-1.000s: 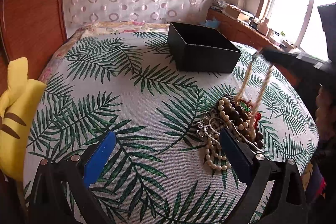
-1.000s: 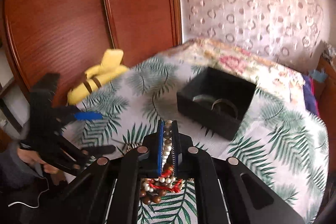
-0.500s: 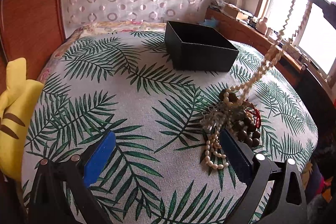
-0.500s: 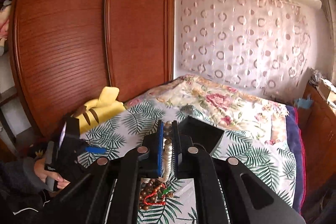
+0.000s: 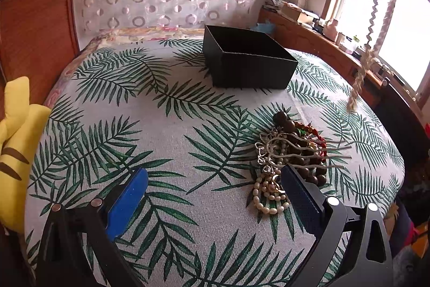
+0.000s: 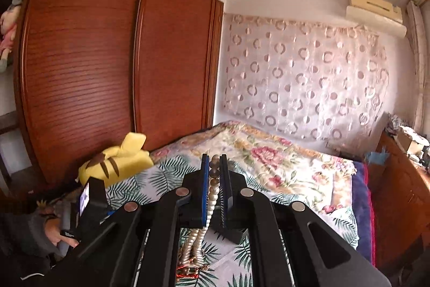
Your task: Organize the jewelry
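Right gripper (image 6: 214, 174) pinches long cream pearl necklace (image 5: 360, 77), dangling clear near the table's right edge; swing could miss black square box (image 5: 248, 63). Left gripper (image 5: 215, 195) spread, empty.

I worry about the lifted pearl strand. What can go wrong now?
The pearl necklace hangs long from the right tongs, gripped only at a few beads, so it may slip. Its low end dangles to the right of the jewelry pile, away from the black box; swinging could miss the box.
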Action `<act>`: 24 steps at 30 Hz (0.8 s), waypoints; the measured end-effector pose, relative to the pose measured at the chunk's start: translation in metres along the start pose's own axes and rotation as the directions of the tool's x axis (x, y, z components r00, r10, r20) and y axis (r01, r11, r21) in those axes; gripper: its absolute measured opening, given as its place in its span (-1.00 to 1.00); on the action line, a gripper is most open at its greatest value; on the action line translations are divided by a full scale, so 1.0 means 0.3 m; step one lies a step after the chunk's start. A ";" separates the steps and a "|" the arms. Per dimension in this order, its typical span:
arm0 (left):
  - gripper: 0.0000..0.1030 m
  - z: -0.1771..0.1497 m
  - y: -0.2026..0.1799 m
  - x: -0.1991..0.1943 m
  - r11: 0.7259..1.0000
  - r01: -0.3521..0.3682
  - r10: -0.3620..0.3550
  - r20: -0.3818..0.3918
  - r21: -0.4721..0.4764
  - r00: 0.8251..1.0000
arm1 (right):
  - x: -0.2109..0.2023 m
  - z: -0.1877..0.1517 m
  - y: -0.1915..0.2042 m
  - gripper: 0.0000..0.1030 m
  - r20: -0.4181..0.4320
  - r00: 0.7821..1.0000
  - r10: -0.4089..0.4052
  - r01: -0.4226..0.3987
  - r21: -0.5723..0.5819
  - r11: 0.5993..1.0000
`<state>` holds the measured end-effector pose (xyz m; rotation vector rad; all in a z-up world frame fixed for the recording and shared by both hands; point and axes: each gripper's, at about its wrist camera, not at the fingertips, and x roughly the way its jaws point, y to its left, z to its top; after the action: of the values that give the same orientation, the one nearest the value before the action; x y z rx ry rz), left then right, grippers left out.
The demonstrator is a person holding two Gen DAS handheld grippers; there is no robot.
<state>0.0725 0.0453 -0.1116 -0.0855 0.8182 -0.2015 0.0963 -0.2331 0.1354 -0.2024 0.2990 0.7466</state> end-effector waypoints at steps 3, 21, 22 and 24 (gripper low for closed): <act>0.85 0.002 -0.005 0.003 1.000 0.007 -0.007 -0.002 -0.001 1.000 | -0.034 0.011 -0.016 -0.83 0.011 1.000 -0.016 0.016 -0.006 1.000; -0.14 0.086 -0.102 0.150 0.984 0.160 -0.150 -0.115 0.076 0.982 | 0.067 -0.209 -0.116 -0.83 -0.146 0.985 -0.088 0.097 0.055 0.994; -0.14 0.085 -0.106 0.150 0.984 0.154 -0.144 -0.113 0.085 0.983 | 0.067 -0.211 -0.116 -0.83 -0.146 0.985 -0.088 0.097 0.057 0.994; -0.14 0.087 -0.110 0.147 0.985 0.149 -0.139 -0.115 0.091 0.984 | 0.064 -0.213 -0.118 -0.83 -0.143 0.986 -0.088 0.097 0.059 0.993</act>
<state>0.1160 0.0036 -0.1204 -0.0408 0.9091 -0.3857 0.1217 -0.2644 0.0714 -0.2054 0.4446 0.6303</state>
